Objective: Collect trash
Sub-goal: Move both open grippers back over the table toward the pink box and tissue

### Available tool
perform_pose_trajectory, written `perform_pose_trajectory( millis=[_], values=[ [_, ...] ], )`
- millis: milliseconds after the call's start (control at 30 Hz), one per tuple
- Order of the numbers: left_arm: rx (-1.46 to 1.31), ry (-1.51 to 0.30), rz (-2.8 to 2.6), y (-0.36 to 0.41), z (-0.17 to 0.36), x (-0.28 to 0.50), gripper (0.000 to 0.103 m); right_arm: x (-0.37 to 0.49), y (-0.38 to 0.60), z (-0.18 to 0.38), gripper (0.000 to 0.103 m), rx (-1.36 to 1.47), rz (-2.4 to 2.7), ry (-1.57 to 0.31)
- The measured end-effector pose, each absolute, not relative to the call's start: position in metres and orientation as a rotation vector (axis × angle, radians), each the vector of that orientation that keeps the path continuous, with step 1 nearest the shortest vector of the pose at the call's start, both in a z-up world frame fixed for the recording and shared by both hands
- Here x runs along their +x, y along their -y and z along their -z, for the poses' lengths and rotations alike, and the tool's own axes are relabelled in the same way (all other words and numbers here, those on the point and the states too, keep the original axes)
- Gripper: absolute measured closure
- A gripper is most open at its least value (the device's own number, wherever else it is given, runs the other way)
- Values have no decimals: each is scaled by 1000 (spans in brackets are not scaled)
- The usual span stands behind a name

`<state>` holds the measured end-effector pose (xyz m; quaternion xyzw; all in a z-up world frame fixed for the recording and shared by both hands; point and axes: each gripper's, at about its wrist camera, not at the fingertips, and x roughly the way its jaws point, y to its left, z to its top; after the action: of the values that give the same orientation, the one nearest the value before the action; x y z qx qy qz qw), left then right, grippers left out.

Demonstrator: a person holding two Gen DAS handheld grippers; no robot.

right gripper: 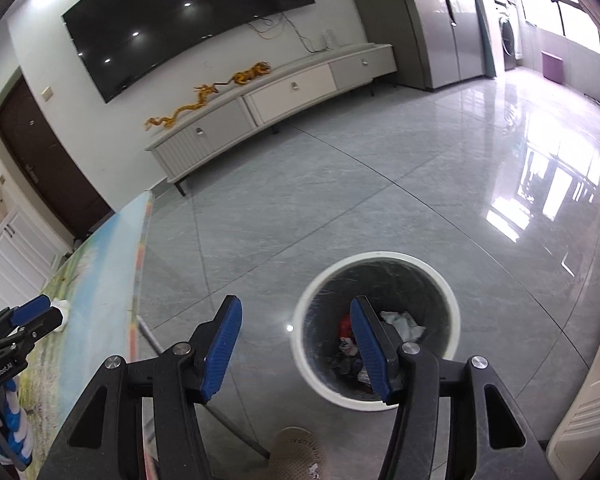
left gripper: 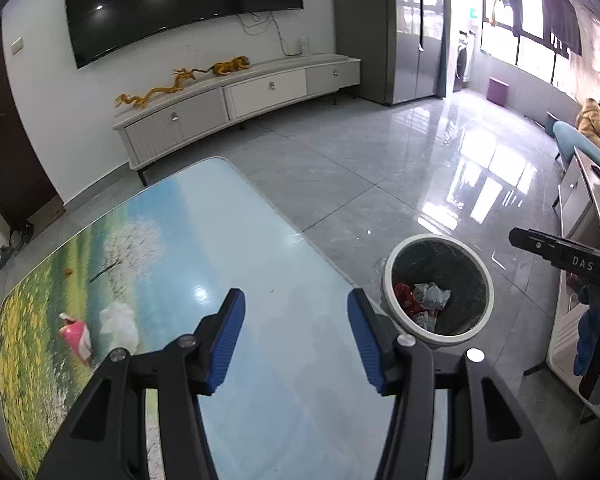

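Pink wrapper [left gripper: 76,338]: lies on the near-left part of the table [left gripper: 228,216]; not yet collected
White crumpled bag [left gripper: 120,323]: rests just right of the pink wrapper on the table; also left to pick up
Small orange scrap [left gripper: 68,270]: farther back on the left of the table; too small to identify
Left gripper [left gripper: 296,340]: released, jaws apart with nothing between them; it hangs over the table's near edge
Trash bin [left gripper: 392,312]: stands on the floor [left gripper: 340,152] just right of the table; it already holds red and grey-white crumpled pieces
Right gripper [right gripper: 296,346]: released and empty; it hovers above the floor beside the bin, its right finger over the bin's mouth
Progress: judged partly done; some trash is in the bin, at least two pieces remain on the table
Writing: "DAS" reads on the right gripper's body in the left view; "GenRobot.AI" reads on the left gripper's body in the right view
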<state>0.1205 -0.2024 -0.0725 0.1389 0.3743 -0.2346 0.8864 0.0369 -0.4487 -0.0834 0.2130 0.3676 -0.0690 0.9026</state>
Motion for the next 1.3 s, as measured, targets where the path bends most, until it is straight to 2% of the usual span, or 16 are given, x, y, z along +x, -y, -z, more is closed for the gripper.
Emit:
perform_pose_trajectory(
  millis=[433, 633, 800, 1033, 1300],
  values=[
    [82, -681, 244, 35, 32, 96, 51, 41, 361, 26, 45, 344, 19, -688],
    [31, -677, 162, -29, 30, 83, 51, 41, 318, 5, 42, 307, -45, -656],
    [-22, -693, 100, -74, 38, 76, 45, 46, 285, -4, 42, 267, -103, -641],
    [-85, -695, 49, -110, 44, 68, 45, 55, 258, -7, 42, 231, -151, -643],
    [-112, -703, 43, -116, 55, 70, 45, 58, 245, -1, 42, 219, -160, -669]
  ],
)
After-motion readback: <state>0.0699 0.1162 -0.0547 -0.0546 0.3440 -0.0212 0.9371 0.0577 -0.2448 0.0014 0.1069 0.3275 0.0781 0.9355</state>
